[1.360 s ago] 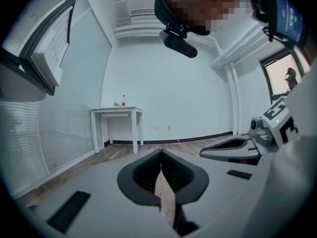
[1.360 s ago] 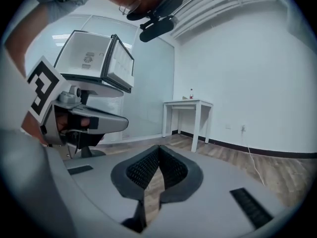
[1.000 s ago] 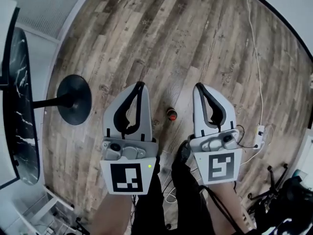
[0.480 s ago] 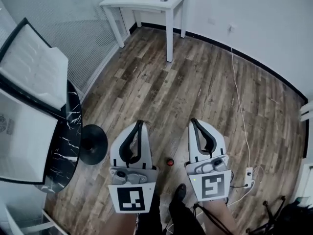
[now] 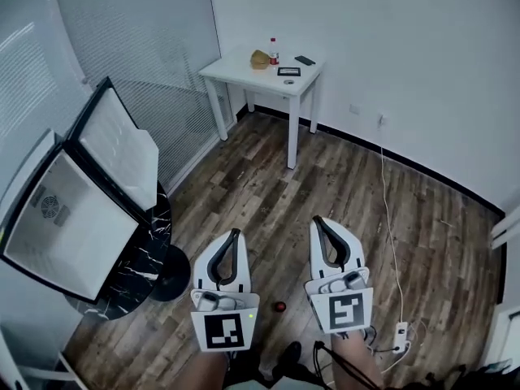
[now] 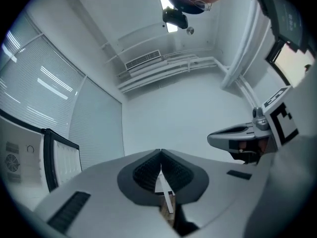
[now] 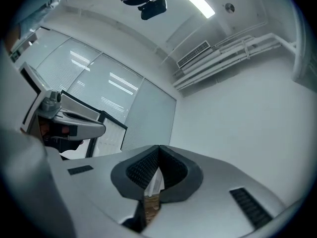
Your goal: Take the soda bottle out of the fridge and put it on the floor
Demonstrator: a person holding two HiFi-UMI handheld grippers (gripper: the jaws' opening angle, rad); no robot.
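Soda bottle stood on the wooden floor, between the two grippers in the head view and touching neither. It was seen from almost straight above, red cap toward the camera, so its long axis ran up and down; the body below the cap was too small to make out.

The left gripper had its jaws pressed together with nothing between the ribbed pads. The right gripper was likewise closed and empty. Both hung side by side, tips pointing toward the far wall.

The fridge sat at the left on a black marble-topped stand, its door swung wide and the pale interior facing up. Across the room a white table carried a small red-capped bottle, a brownish lump and two dark flat items.
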